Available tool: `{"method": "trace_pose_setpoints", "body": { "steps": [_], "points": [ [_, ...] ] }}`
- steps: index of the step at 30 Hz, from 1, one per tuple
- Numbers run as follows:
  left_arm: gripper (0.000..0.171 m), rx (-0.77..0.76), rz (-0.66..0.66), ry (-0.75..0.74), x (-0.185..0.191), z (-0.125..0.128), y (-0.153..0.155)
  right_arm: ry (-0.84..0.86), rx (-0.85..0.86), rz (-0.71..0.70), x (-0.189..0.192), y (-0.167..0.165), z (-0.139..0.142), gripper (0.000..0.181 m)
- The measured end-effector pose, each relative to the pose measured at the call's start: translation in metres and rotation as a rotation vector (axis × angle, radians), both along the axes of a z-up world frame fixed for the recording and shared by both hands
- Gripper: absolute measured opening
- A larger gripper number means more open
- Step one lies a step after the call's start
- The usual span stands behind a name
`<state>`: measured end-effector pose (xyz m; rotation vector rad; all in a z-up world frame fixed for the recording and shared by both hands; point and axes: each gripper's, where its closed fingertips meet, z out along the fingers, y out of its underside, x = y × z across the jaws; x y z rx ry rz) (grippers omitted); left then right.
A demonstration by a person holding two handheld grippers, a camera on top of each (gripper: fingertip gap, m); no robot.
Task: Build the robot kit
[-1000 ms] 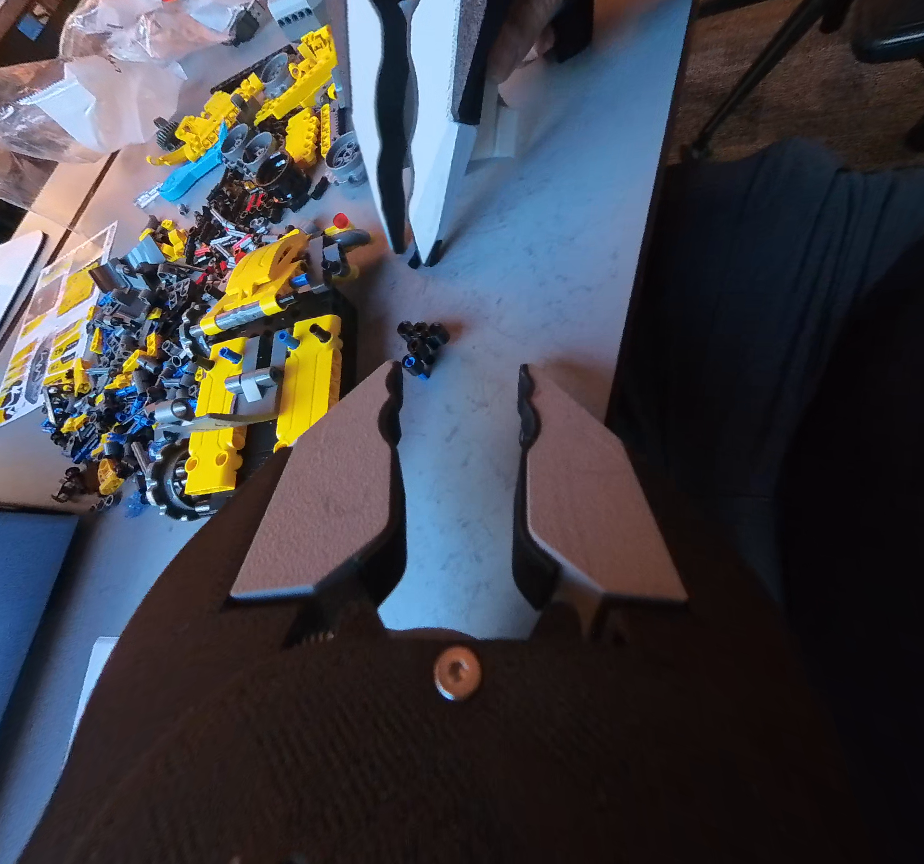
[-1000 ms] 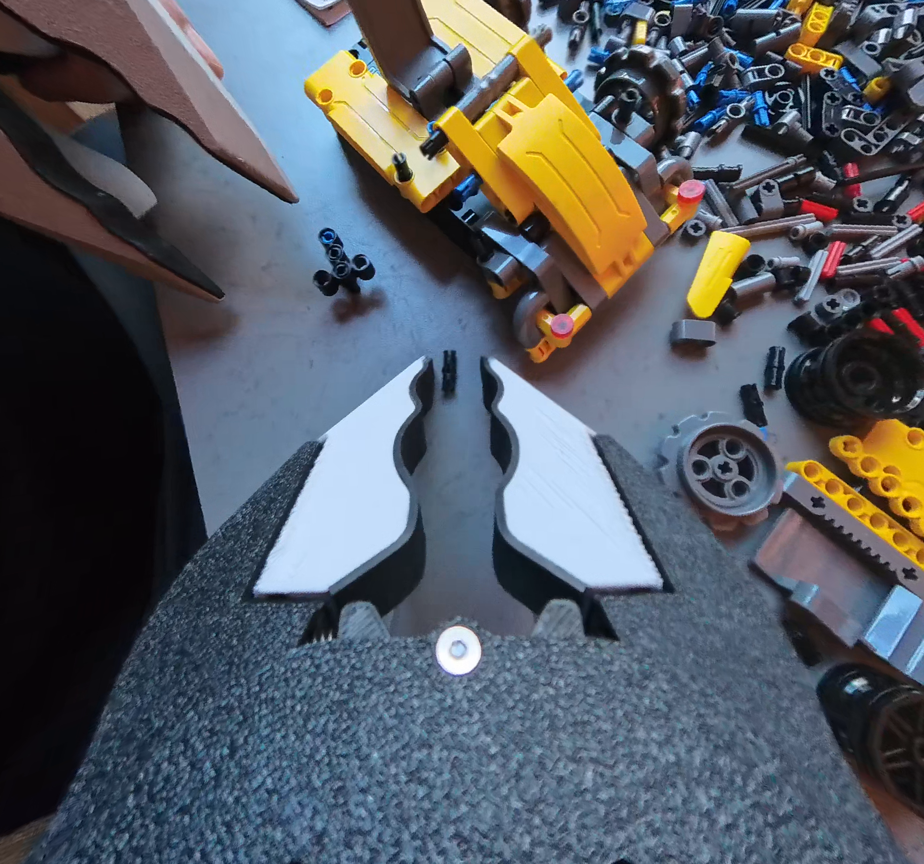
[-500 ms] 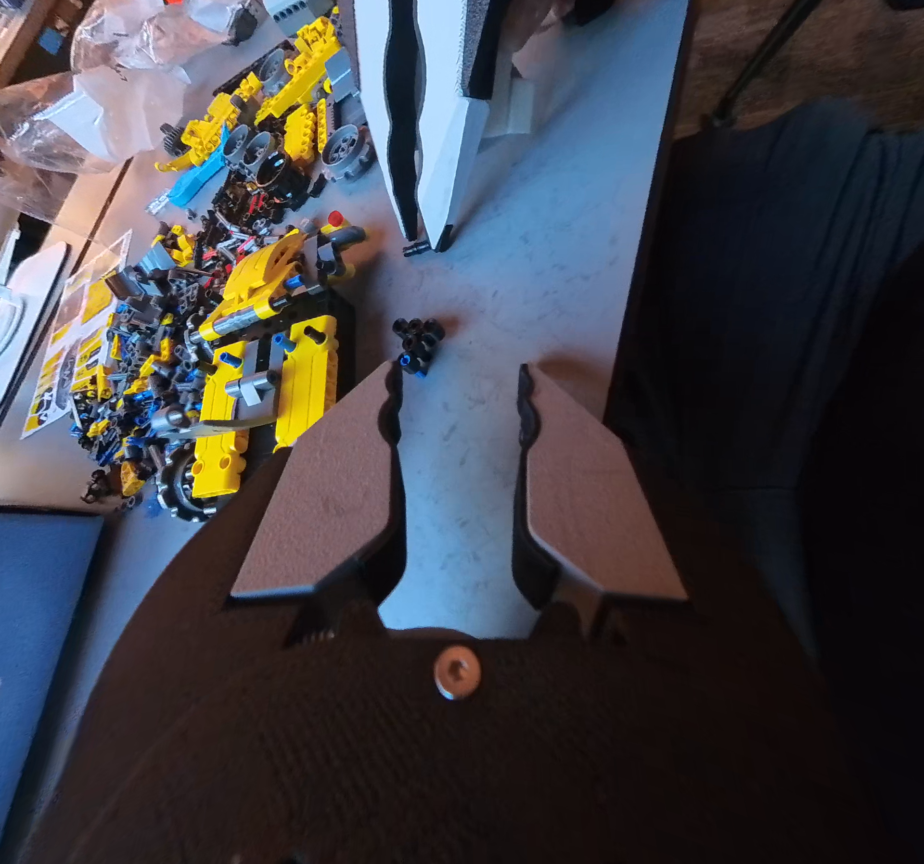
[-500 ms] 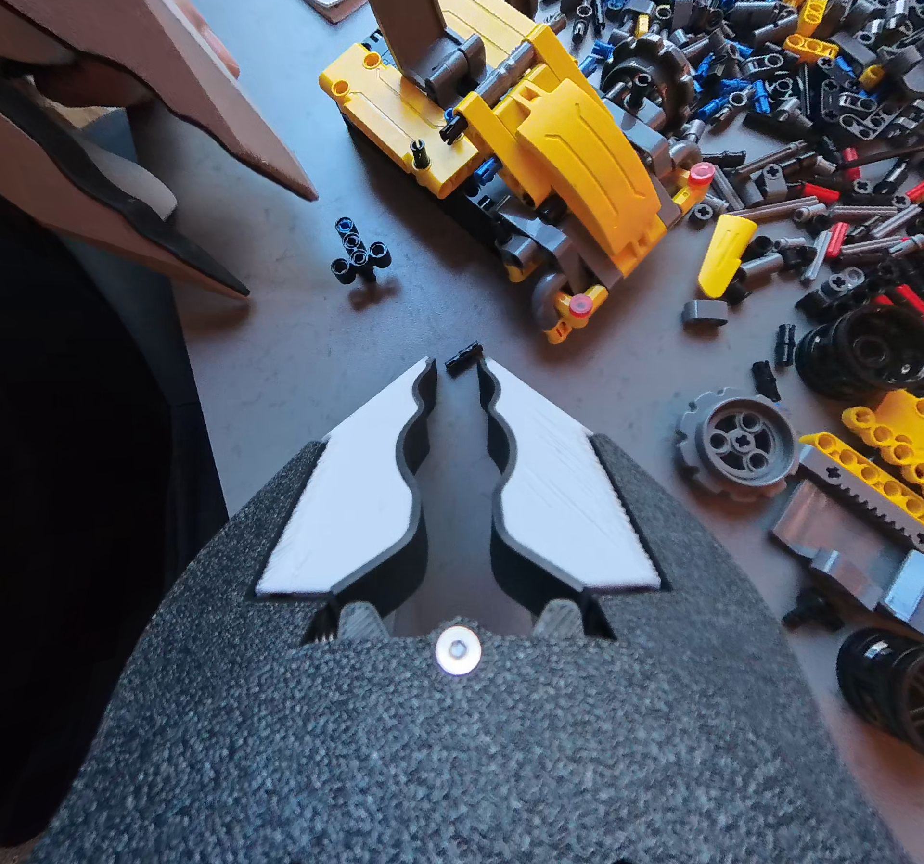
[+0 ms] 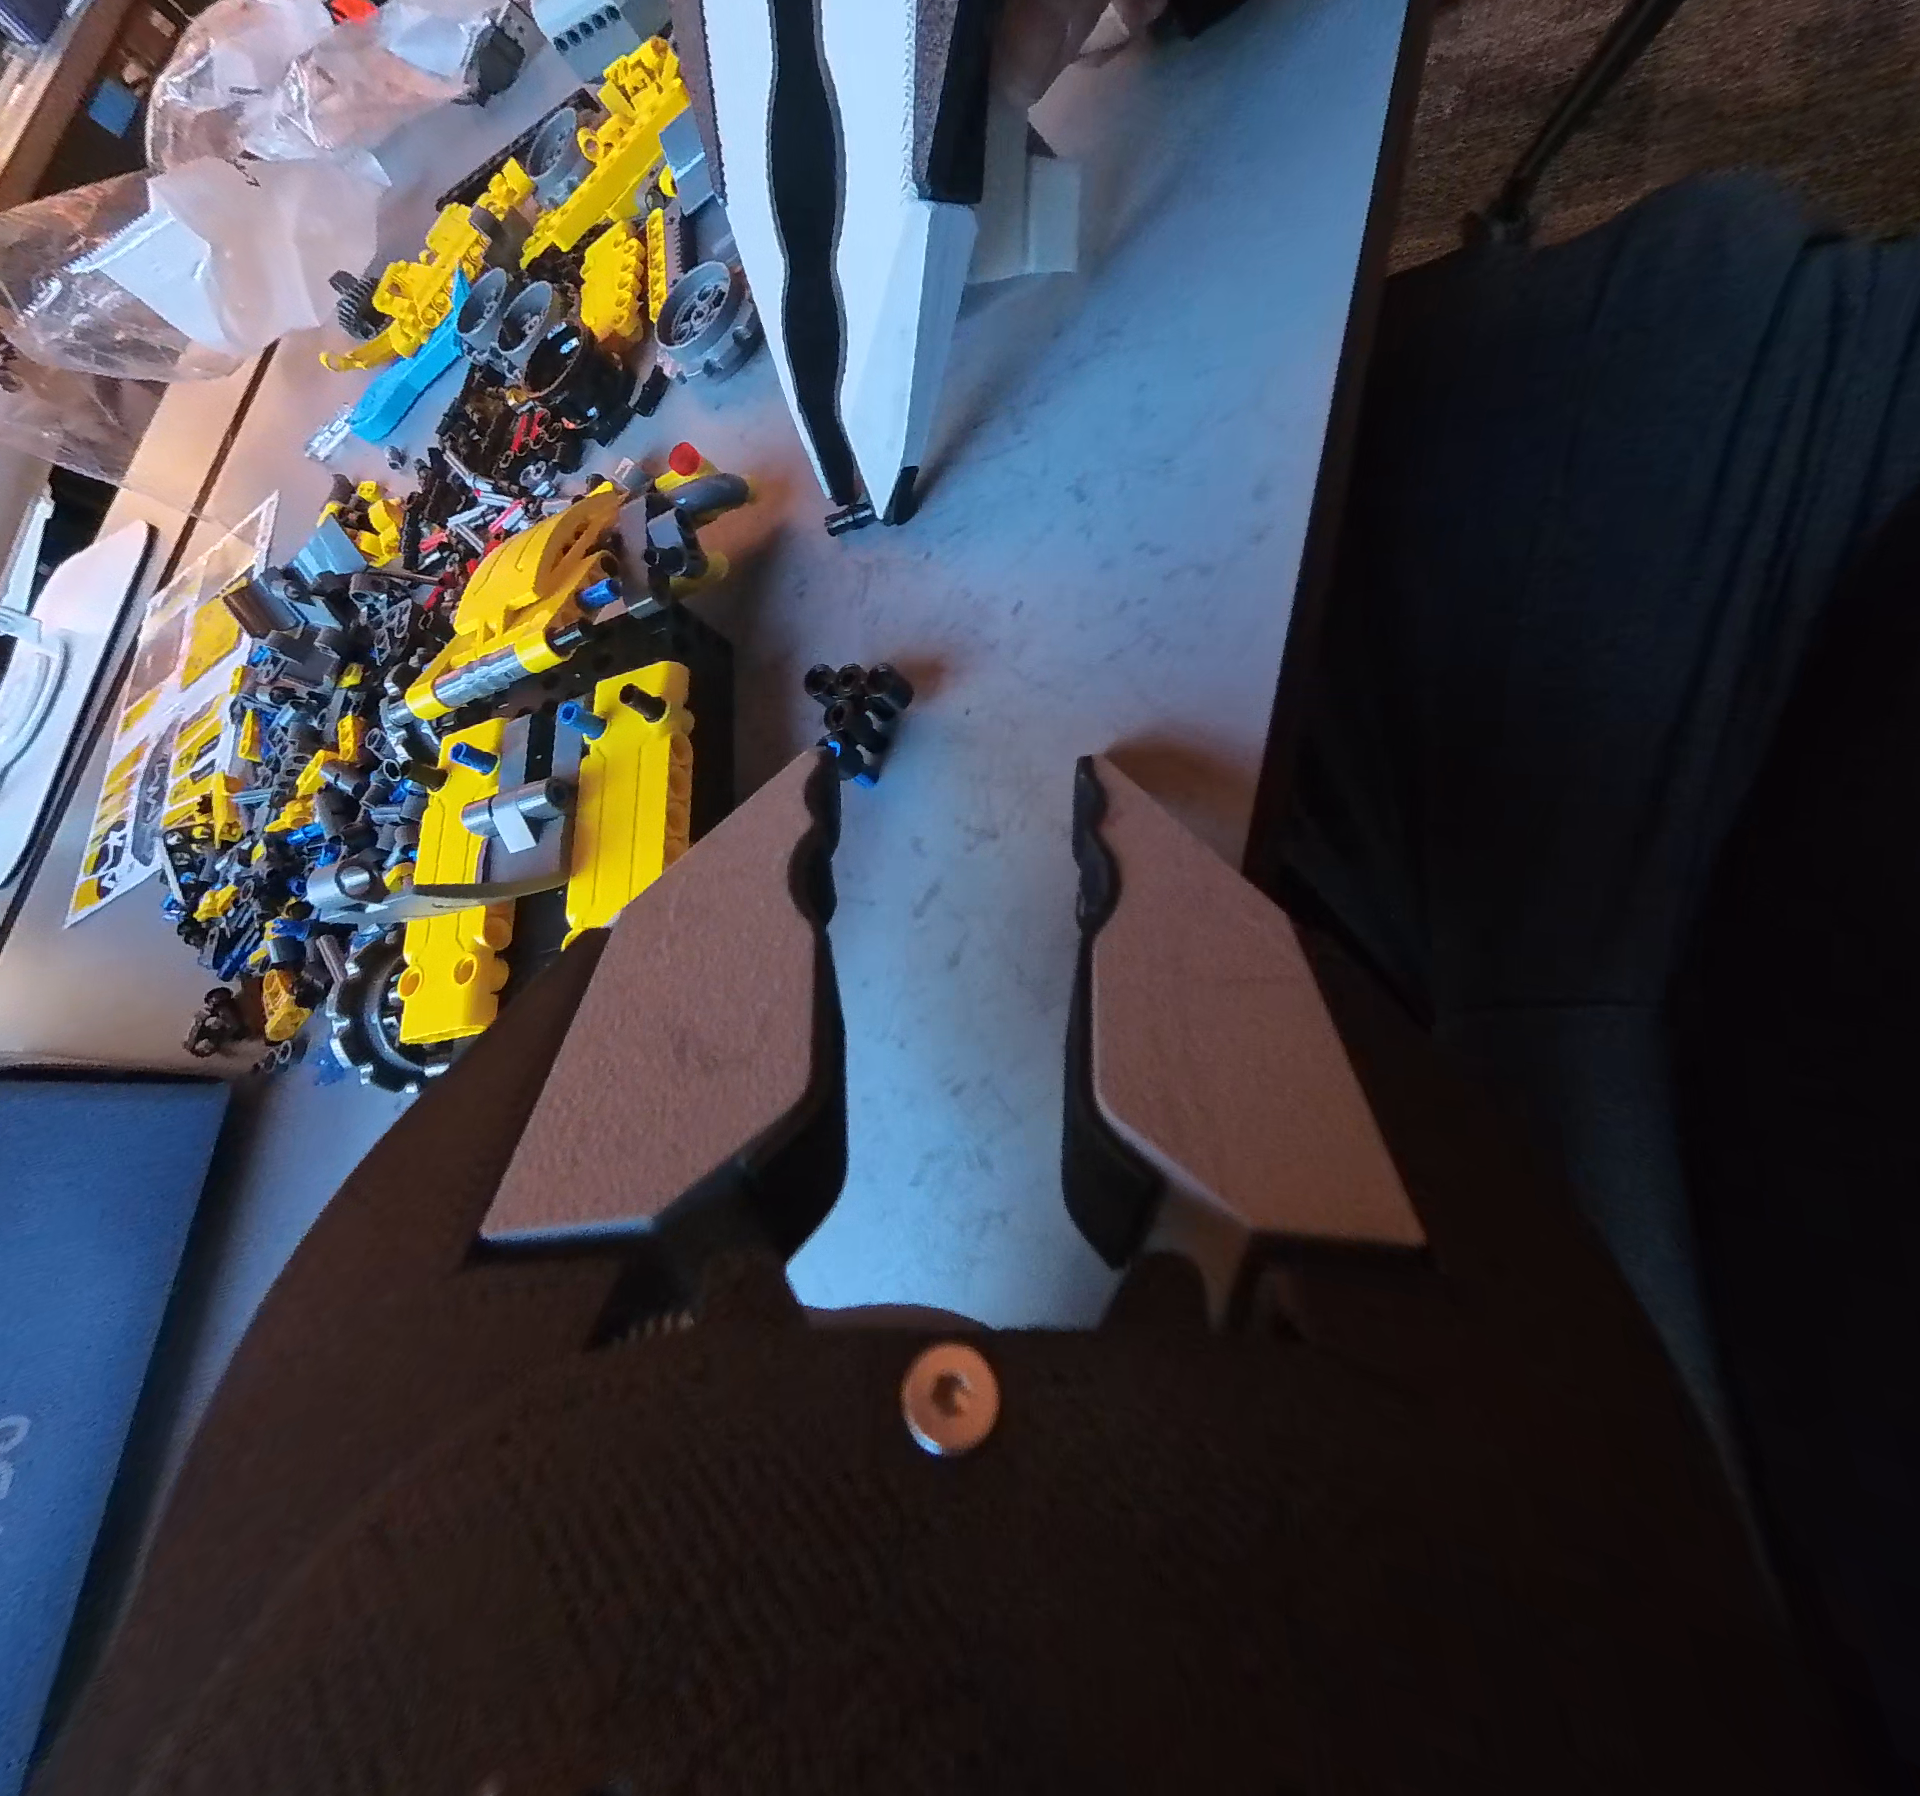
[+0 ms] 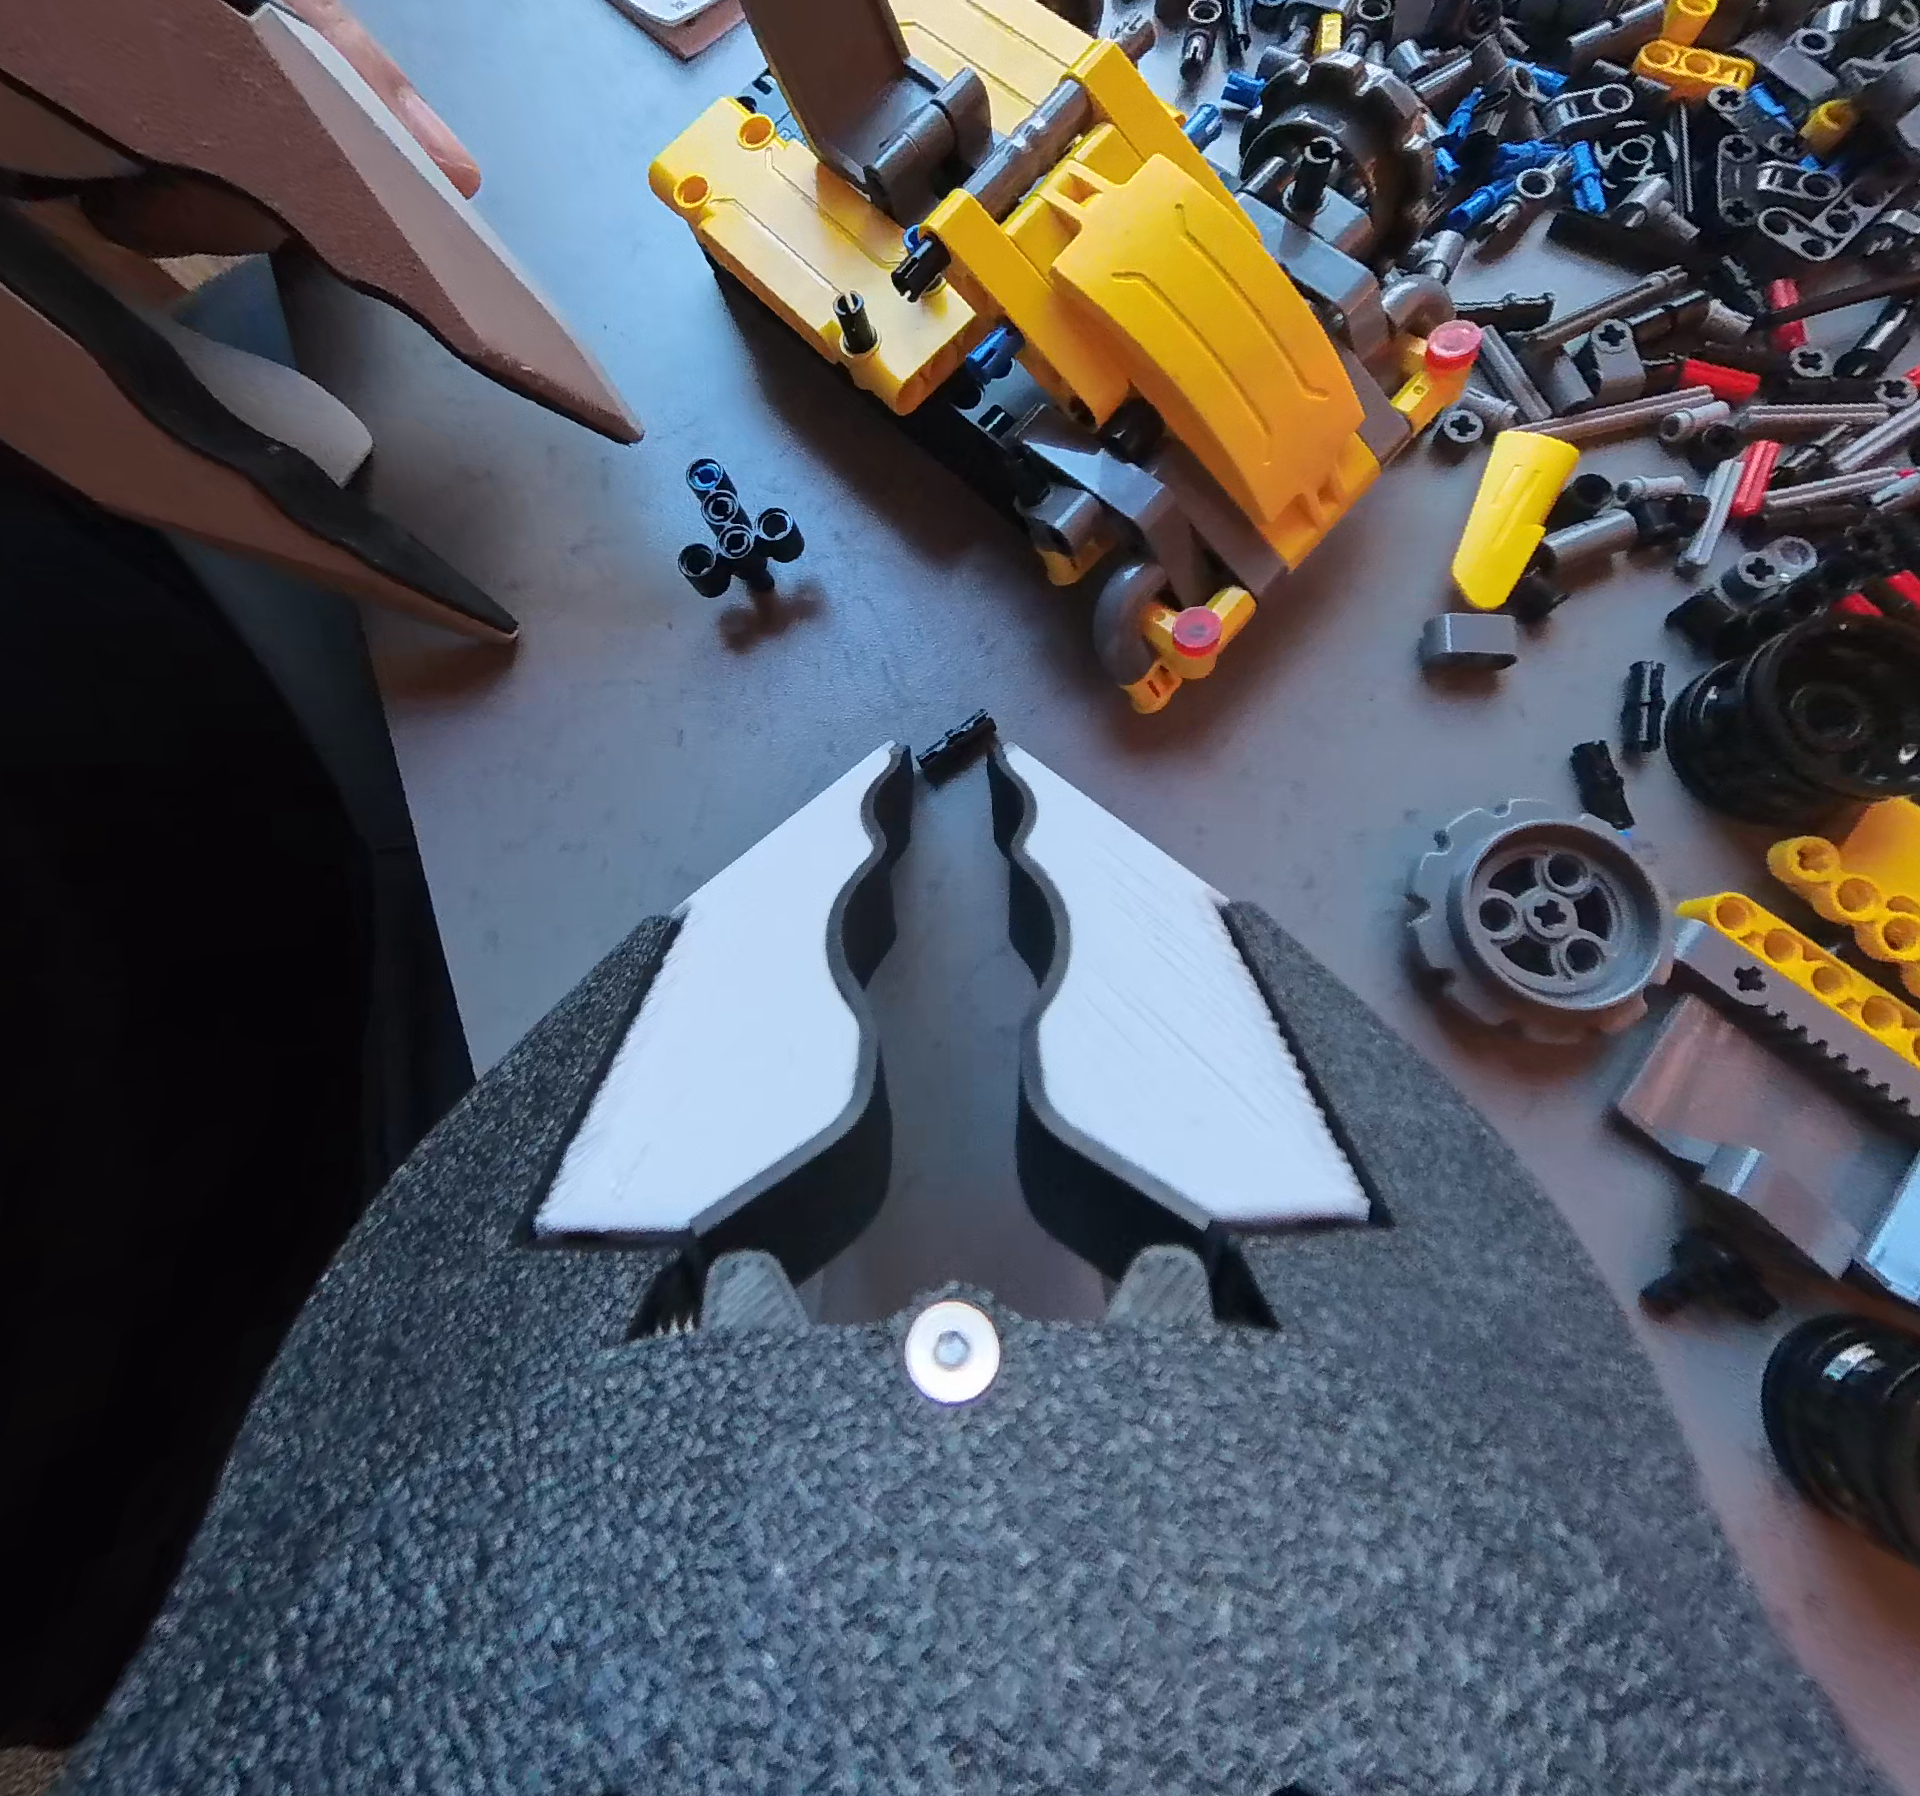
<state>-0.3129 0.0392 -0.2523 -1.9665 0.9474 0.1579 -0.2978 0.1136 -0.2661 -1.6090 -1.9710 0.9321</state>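
Since a second ago, the small black plastic connector pin (image 6: 956, 747) has turned from lying in line with the fingers to sitting askew across the very tips of the right gripper (image 6: 951, 757), whose white fingers are closed on it with only a sliver of gap left behind it. So shallow and crooked a hold is judged insecure: a slight easing of the squeeze, or a knock of the tips against the grey tabletop (image 6: 623, 811) close beneath them, could let the pin twist out and roll off. The left gripper (image 5: 953, 764) is held open and empty, its brown fingers spread wide over bare table. Just ahead of its left fingertip a black cross-shaped cluster of joined connectors with one blue pin end (image 5: 857, 707) is seen, apart from both tools; it could be scattered by a sweep of either. Close to the right of the left gripper the table edge (image 5: 1278, 707) is found, over which a loose piece could be lost. Ahead and to the right of the white fingers a part-built yellow and grey brick vehicle (image 6: 1143, 312) stands in the way, with protruding pins that could catch a finger. Farther to the right a grey toothed wheel (image 6: 1538, 920) lies, and beyond it a dense heap of loose black, grey, blue and yellow parts (image 6: 1662, 84), in which a dropped pin would be hard to find.
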Motion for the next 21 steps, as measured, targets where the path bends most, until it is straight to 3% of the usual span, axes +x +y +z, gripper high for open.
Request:
{"method": "trace_pose_setpoints", "body": {
  "steps": [11,21],
  "points": [
    [0.042,-0.003,-0.001,-0.003,0.000,0.000,0.000,0.004,0.014,-0.004,-0.003,-0.003,0.000,0.008],
    [0.042,-0.004,-0.001,-0.004,0.000,0.000,0.000,0.048,0.005,0.037,-0.006,-0.025,0.008,0.008]
  ]
}}
